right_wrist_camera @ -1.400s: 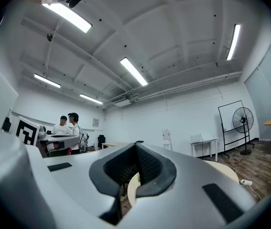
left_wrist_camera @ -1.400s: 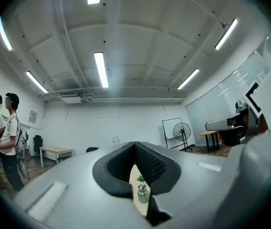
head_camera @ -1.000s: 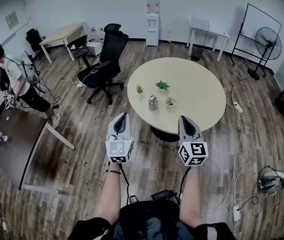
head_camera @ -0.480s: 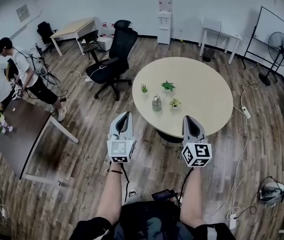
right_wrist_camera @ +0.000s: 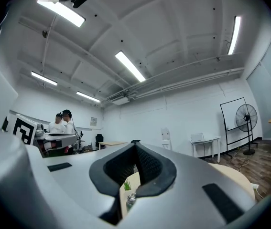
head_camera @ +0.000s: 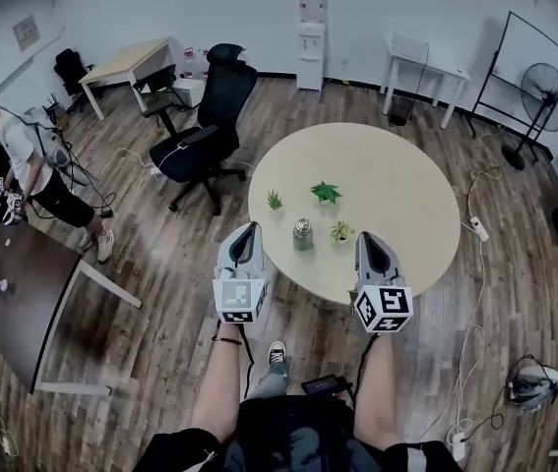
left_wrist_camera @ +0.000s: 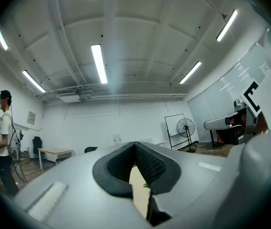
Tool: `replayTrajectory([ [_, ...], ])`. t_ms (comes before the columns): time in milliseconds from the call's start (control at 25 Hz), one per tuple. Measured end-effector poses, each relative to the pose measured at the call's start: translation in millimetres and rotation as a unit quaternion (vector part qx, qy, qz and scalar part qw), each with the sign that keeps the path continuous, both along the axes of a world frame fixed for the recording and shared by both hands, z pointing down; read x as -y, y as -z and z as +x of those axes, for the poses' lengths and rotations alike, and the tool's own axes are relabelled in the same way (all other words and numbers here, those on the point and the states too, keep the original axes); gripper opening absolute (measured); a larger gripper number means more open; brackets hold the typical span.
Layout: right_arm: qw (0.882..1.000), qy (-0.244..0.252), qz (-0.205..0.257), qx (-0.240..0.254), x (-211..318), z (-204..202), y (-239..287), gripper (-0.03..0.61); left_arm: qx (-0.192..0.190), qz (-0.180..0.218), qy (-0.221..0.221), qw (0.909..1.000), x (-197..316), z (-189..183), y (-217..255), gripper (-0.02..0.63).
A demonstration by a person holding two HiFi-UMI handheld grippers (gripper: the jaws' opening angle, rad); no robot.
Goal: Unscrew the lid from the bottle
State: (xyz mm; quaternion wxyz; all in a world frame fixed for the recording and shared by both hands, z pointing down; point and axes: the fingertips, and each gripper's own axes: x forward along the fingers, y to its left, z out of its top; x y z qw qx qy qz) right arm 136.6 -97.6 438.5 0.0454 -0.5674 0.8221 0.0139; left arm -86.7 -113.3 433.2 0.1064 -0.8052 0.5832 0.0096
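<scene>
A small grey bottle (head_camera: 303,235) with a silvery lid (head_camera: 303,224) stands upright on the round table (head_camera: 406,190), among three small plants (head_camera: 325,193). The left gripper (head_camera: 248,232) and the right gripper (head_camera: 368,240) are both closed and empty, either side of it.

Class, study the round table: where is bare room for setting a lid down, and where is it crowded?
Crowded: the near-left part of the round table, where the bottle stands among three small plants. Bare: its whole right half, from those plants to the rim.
</scene>
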Motion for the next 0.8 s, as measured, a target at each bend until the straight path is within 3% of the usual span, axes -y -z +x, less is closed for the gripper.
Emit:
replayTrajectory([
  [400,0.999,-0.033,0.001,-0.002,117.7,-21.5,17.4,0.003,-0.018,0.004,-0.037,0.9991,132.0,-20.6,6.1,0.002],
  [800,1.000,-0.027,0.002,0.002,162.4,-1.9,26.4,0.003,-0.007,0.004,-0.035,0.9994,174.0,3.7,9.6,0.002],
])
